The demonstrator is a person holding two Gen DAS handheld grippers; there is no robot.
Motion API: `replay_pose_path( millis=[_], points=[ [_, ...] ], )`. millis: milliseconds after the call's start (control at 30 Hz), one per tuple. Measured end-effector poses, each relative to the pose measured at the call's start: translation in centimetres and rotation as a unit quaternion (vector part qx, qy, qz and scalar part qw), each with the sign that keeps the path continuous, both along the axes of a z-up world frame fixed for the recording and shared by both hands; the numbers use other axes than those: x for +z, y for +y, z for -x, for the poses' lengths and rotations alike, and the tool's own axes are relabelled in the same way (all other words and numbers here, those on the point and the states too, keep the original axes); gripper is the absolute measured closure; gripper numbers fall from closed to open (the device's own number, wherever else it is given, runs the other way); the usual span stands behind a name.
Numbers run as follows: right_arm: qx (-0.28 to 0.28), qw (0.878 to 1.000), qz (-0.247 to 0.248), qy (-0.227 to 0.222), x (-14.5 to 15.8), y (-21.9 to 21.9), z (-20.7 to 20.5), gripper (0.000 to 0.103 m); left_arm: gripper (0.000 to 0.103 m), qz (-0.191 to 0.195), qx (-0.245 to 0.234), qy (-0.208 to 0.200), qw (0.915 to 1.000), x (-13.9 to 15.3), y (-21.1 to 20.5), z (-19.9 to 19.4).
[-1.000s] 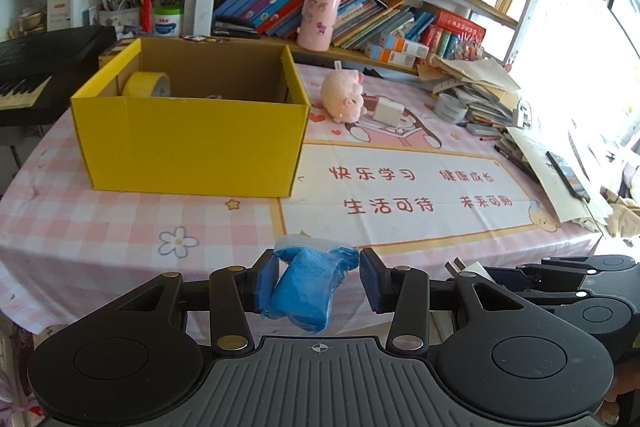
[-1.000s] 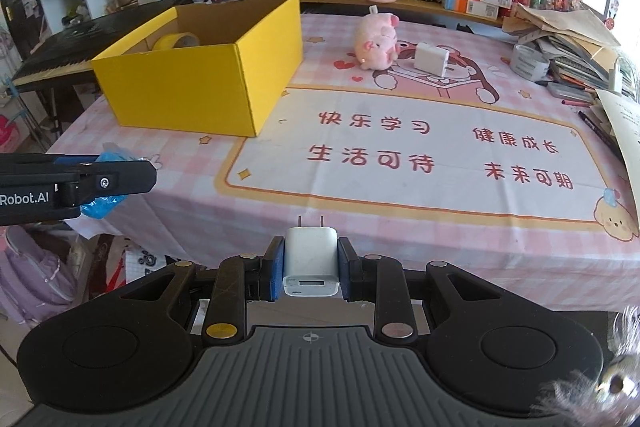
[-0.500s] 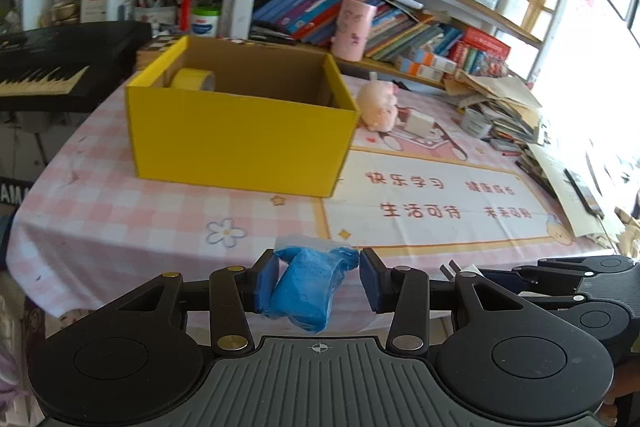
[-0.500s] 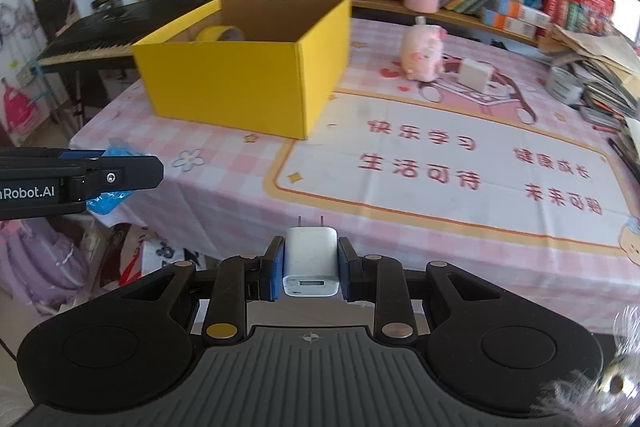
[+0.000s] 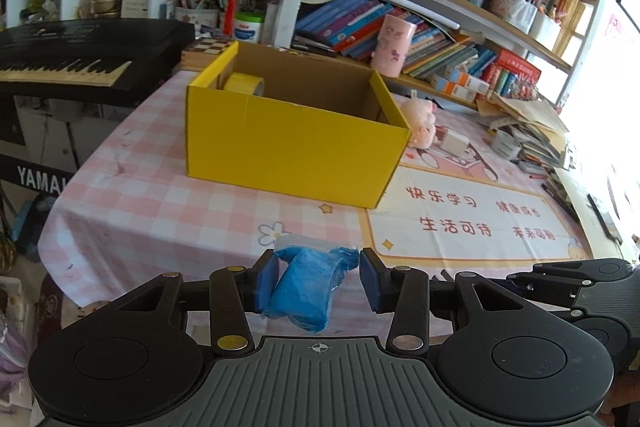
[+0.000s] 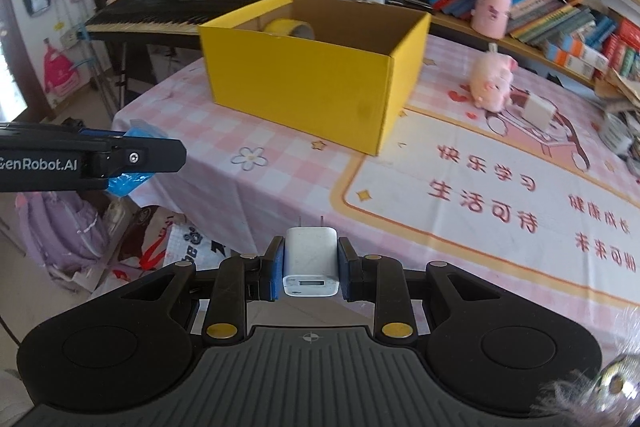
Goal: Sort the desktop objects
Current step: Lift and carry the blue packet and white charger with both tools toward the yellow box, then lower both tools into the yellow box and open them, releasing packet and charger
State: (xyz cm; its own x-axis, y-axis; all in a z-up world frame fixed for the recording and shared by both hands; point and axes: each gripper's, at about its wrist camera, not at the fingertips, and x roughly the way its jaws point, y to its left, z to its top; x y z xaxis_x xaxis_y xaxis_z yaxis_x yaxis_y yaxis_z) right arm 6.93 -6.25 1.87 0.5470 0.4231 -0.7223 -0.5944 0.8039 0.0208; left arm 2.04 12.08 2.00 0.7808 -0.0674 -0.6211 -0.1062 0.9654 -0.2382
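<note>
— What do we hold?
— Our left gripper [image 5: 318, 281] has its jaws closed on a blue bag [image 5: 306, 289]; our right gripper [image 6: 311, 263] clamps a white charger [image 6: 310, 261].
— And the box [image 5: 292, 147]?
— Ahead on the worktop [image 5: 152, 195], open, tape [image 5: 244, 84] inside.

Probably a home study: crammed bookshelves [image 5: 420, 27], keyboard [image 5: 72, 55].

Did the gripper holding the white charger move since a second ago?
Yes. The right gripper, shut on the white plug-in charger, has swung leftward: the yellow cardboard box on the table now sits more central in its view than before.
</note>
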Motion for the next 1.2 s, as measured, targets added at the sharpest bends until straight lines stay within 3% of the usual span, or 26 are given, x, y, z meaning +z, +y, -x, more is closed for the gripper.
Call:
replay_pose_path(
  millis=[333,633,967,1200],
  points=[
    [0.037,0.999,-0.005,0.013,0.2,2.2,-1.1,0.079,0.060,0.004,0.031,0.001,0.9995,0.4,1.8,-0.2],
    [0.041,0.999,-0.032,0.002,2.0,3.4,-3.3,0.079,0.060,0.003,0.047,-0.035,0.9983,2.2,3.1,-2.5],
    [0.037,0.997,-0.049,-0.055,6.2,3.5,-10.0,0.079,0.060,-0.011,0.058,-0.088,0.9943,4.9,4.4,-7.9],
    [0.047,0.995,-0.043,-0.079,6.9,4.2,-15.5,0.079,0.060,-0.025,0.062,-0.094,0.9933,5.5,5.0,-12.6]
  ],
)
